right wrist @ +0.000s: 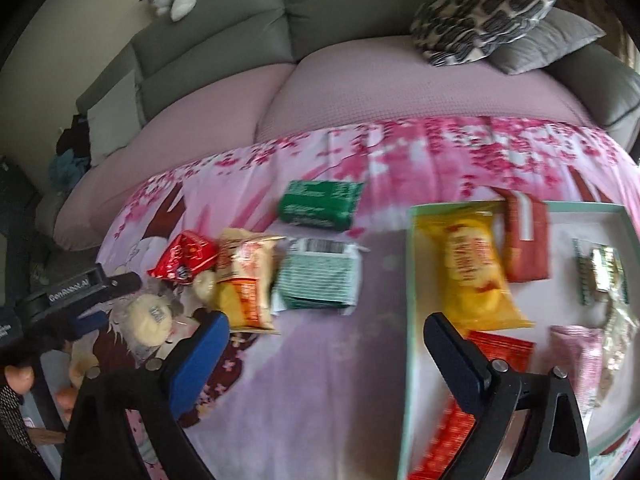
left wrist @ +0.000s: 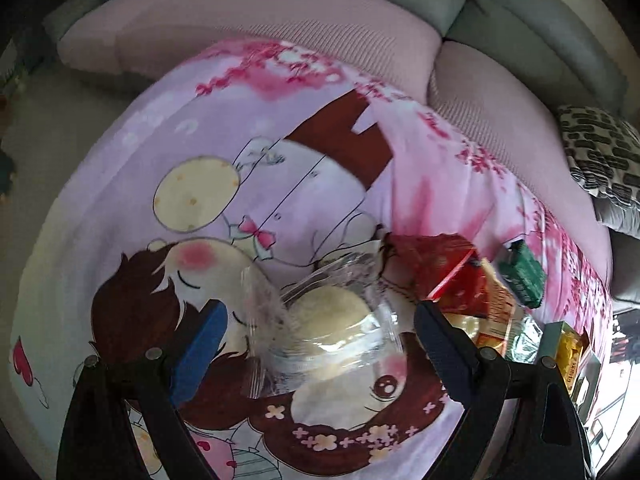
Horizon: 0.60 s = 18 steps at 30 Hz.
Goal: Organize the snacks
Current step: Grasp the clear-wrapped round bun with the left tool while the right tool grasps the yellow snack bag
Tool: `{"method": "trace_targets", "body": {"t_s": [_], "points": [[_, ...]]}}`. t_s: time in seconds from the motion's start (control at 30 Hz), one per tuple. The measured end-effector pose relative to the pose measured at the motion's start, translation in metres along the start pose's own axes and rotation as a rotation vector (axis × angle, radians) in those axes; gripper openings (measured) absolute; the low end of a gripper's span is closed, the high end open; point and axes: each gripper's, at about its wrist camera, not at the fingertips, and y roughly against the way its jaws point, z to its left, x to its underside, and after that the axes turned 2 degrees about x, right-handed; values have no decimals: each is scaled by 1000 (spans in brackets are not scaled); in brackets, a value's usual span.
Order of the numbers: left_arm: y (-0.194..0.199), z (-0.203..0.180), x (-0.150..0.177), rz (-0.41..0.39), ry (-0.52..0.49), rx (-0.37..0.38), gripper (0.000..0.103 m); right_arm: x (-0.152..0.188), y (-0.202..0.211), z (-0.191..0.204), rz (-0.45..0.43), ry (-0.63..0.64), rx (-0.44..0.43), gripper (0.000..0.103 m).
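We hold the left tool (left wrist: 320,344) spread wide above the clear-wrapped bun (left wrist: 332,320), a finger on either side but not pinching, probably lining up a grasp. Our right tool (right wrist: 326,356) is spread and empty beside the tray (right wrist: 412,280), where several snacks already lie; loose packets wait on the desk's cloth (right wrist: 320,380).

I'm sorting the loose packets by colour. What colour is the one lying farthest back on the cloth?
Dark green packet with pale print, clearest in the right wrist view.
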Motion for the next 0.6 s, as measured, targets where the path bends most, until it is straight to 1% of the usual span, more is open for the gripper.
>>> {"method": "trace_targets", "body": {"t_s": [0.07, 0.17, 0.27, 0.33, 0.4, 0.43, 0.47, 0.5, 0.6], "points": [[-5, 2, 1, 13, 11, -2, 95, -2, -8, 12, 14, 16, -17, 97], [-13, 4, 2, 33, 20, -1, 95, -4, -22, 28, 38, 46, -22, 92], [-21, 4, 4, 58, 26, 2, 94, -4, -34, 41, 63, 69, -31, 87], [-25, 3, 6, 71, 29, 15, 94, -3, -42, 48, 78, 84, -36, 82], [-30, 2, 6, 84, 39, 31, 93, -2, -50, 53, 89, 93, -35, 81], [-33, 2, 7, 91, 43, 32, 91, -2, -54, 55, 95, 96, -35, 77], [-35, 2, 7, 97, 44, 23, 85, -2, -57, 57, 101, 98, -36, 75], [-37, 2, 8, 102, 44, 16, 84, -2, -60, 57, 105, 98, -36, 71], [-38, 3, 9, 103, 47, 17, 83, -2, -69, 60, 112, 102, -27, 67]]}}
